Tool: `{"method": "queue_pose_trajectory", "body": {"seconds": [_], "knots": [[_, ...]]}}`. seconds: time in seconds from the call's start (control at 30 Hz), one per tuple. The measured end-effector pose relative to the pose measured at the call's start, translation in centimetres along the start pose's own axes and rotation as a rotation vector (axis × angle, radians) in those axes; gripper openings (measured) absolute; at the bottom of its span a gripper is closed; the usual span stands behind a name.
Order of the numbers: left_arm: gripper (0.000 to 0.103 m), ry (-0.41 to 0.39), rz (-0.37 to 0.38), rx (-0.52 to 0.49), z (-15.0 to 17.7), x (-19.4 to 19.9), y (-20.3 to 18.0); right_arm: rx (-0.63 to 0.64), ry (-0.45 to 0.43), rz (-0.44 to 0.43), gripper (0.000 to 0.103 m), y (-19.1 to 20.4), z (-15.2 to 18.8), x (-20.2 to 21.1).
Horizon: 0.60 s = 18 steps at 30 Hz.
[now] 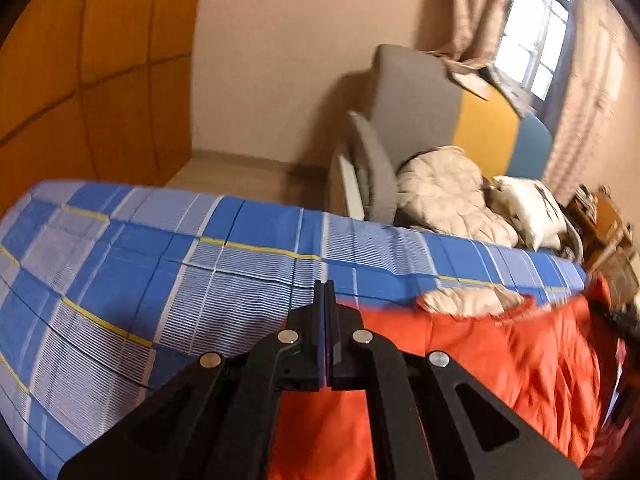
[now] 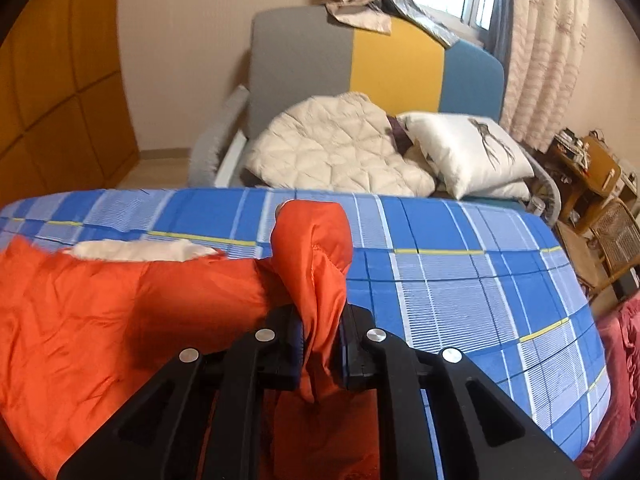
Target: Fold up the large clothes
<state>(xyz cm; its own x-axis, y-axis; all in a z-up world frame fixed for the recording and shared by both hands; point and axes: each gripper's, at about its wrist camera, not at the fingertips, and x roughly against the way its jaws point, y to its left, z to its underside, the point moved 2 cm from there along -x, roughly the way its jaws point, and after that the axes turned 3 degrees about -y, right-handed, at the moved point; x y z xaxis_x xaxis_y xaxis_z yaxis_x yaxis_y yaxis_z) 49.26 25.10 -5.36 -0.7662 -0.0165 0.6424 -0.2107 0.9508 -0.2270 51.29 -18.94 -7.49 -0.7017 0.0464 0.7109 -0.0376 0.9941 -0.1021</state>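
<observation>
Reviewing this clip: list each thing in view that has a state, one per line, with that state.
Orange padded jacket: spread on the bed, one part lifted and bunched.
Cream lining of the jacket: exposed at its far edge.
Right gripper: shut on the jacket fabric.
Left gripper: fingers pressed together; whether fabric is pinched cannot be told.
Blue checked bedsheet: laid flat.
Beige window curtain: drawn aside.

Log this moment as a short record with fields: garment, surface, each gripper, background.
garment: orange padded jacket with a cream lining, lying on the bed
surface: blue plaid bedsheet
right gripper: shut on a bunched fold of the jacket, which stands up between the fingers
left gripper: fingers together at the jacket's edge; whether cloth is pinched cannot be told
background: cream quilt, white pillow
</observation>
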Motion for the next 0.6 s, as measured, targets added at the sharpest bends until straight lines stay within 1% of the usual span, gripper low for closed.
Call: {"method": "queue_pose_trajectory", "body": {"seconds": [0.03,0.07,0.1,0.17,0.2,0.23,0.27,0.3,0.33,0.37,0.43,0.5,0.53,0.6], "knots": [[0.0,0.012,-0.003,0.008,0.0,-0.7,0.1,-0.014,0.018,-0.006,0.013,0.0,0.3,-0.9],[0.0,0.017,-0.03,0.001,0.2,-1.4,0.2,-0.011,0.024,-0.002,0.013,0.1,0.5,-1.4],[0.0,0.027,-0.036,0.009,0.4,-2.0,0.3,-0.007,0.033,-0.001,0.013,0.2,0.9,-1.9],[0.0,0.024,-0.019,0.016,0.9,-2.1,0.2,0.004,0.042,0.006,0.013,0.4,1.5,-2.6],[0.0,0.029,-0.015,0.007,1.1,-2.0,0.2,0.003,0.045,0.003,0.013,0.4,1.7,-2.8],[0.0,0.043,0.006,0.011,1.3,-2.0,0.3,0.004,0.046,0.0,0.013,0.3,1.7,-2.9],[0.008,0.05,0.023,0.02,1.5,-1.8,0.5,0.003,0.043,-0.003,0.013,0.3,1.8,-2.8],[0.025,0.048,0.025,0.021,1.6,-1.3,0.8,0.0,0.042,-0.008,0.013,0.2,1.7,-2.7],[0.067,0.052,0.058,0.041,1.9,-0.8,1.4,-0.002,0.041,-0.013,0.013,0.1,1.8,-2.7],[0.078,0.053,0.088,0.075,2.1,-0.3,2.0,0.001,0.041,-0.013,0.013,0.1,1.8,-2.7],[0.077,0.075,0.14,0.115,2.4,0.3,3.1,0.01,0.04,-0.012,0.013,0.3,1.8,-2.7],[0.077,0.106,0.168,0.11,2.9,0.3,3.4,0.011,0.045,-0.013,0.013,0.3,1.8,-2.8],[0.075,0.145,0.186,0.1,3.4,-0.2,3.4,0.009,0.045,-0.012,0.013,0.4,1.8,-2.9],[0.069,0.199,0.18,0.091,4.2,-1.1,3.5,0.01,0.046,-0.01,0.013,0.4,1.7,-2.9]]}}
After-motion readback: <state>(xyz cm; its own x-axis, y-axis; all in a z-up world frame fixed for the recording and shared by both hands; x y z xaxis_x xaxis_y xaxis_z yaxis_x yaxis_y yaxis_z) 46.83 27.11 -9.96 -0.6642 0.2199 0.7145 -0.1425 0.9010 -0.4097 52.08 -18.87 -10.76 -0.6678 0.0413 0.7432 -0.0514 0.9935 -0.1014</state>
